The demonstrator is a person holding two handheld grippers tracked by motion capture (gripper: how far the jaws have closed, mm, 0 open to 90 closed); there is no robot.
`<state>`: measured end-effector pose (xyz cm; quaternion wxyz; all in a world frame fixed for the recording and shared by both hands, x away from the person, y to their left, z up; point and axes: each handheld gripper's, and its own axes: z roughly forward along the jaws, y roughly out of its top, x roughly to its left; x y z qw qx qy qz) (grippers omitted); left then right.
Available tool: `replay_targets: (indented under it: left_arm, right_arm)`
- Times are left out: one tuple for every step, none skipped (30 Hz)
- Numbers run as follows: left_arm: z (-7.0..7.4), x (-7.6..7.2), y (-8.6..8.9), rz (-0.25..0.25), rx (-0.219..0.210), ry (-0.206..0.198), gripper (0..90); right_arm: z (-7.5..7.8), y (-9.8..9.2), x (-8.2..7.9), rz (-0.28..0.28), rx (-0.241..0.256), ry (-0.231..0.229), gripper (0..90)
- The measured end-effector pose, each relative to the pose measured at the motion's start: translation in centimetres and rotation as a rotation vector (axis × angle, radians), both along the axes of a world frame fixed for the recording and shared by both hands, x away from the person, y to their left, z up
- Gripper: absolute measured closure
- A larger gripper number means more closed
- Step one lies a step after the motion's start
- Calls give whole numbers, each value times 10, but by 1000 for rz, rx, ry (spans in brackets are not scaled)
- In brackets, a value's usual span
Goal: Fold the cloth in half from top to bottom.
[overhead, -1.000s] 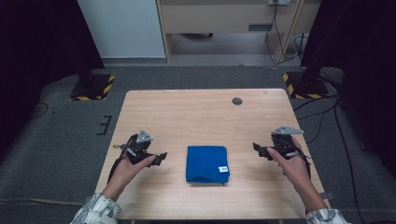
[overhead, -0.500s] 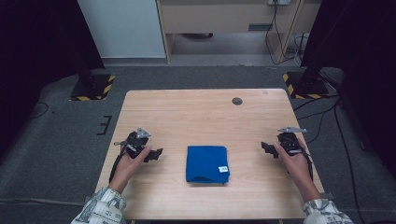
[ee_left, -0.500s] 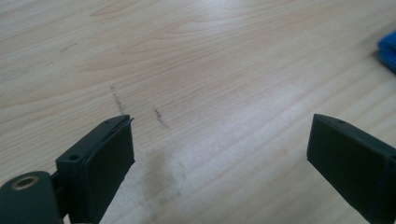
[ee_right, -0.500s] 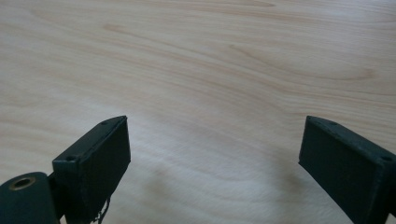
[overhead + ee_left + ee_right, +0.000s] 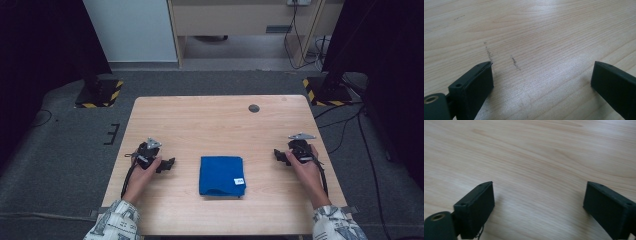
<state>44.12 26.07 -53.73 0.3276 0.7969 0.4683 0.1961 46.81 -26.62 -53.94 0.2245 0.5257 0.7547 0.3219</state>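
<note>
Wooden table (grey carpet around): both grippers' jaws spread, flanking blue cloth.

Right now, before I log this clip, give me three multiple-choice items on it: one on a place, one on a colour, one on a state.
1. Where does the folded cloth lie?
A. between the two grippers
B. at the table's far edge
C. on the floor

2. What colour is the cloth?
A. red
B. blue
C. yellow

3. How do the left gripper and right gripper stand?
A. both shut on the cloth
B. one open, one shut
C. both open, holding nothing

Answers: 1 A, the high view shows it on the table midway between them, apart from both. 2 B, it is blue with a small white tag. 3 C, each gripper view shows bare wood between wide jaws.
</note>
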Motion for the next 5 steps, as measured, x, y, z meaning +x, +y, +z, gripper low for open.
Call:
replay_targets:
  left_arm:
    - [0,0,0,-1,1,1,31]
    - [0,0,0,-2,1,2,30]
    - [0,0,0,-2,1,2,28]
    - [0,0,0,-2,2,2,28]
    - [0,0,0,-2,2,2,28]
  right_arm:
    - [0,2,0,13,-3,8,56]
    - [0,6,0,11,-6,14,35]
    - [0,6,0,11,-6,14,35]
    - [-1,10,-2,-30,-8,19,15]
    - [-1,10,-2,-54,-11,20,7]
